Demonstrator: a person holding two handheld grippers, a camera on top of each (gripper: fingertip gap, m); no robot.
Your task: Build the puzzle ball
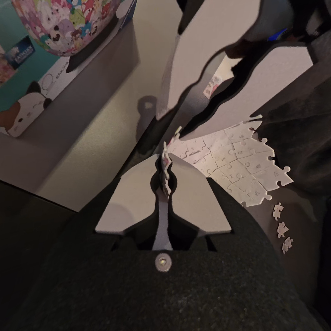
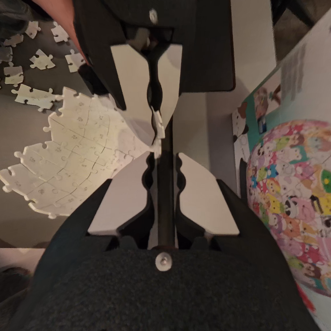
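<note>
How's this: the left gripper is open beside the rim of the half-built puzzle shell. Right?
No. The left gripper is shut on the rim of the half-built puzzle shell, not open beside it; the left wrist view shows it.

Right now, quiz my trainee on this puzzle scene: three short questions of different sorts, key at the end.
1. True or false: the left gripper is shut on the edge of the assembled puzzle section.
2. The section's side facing the cameras is: A colourful print, B pale back, C black.
3. Fill in: the right gripper is ____, holding nothing.
Key: 1 true; 2 B; 3 open.
</note>
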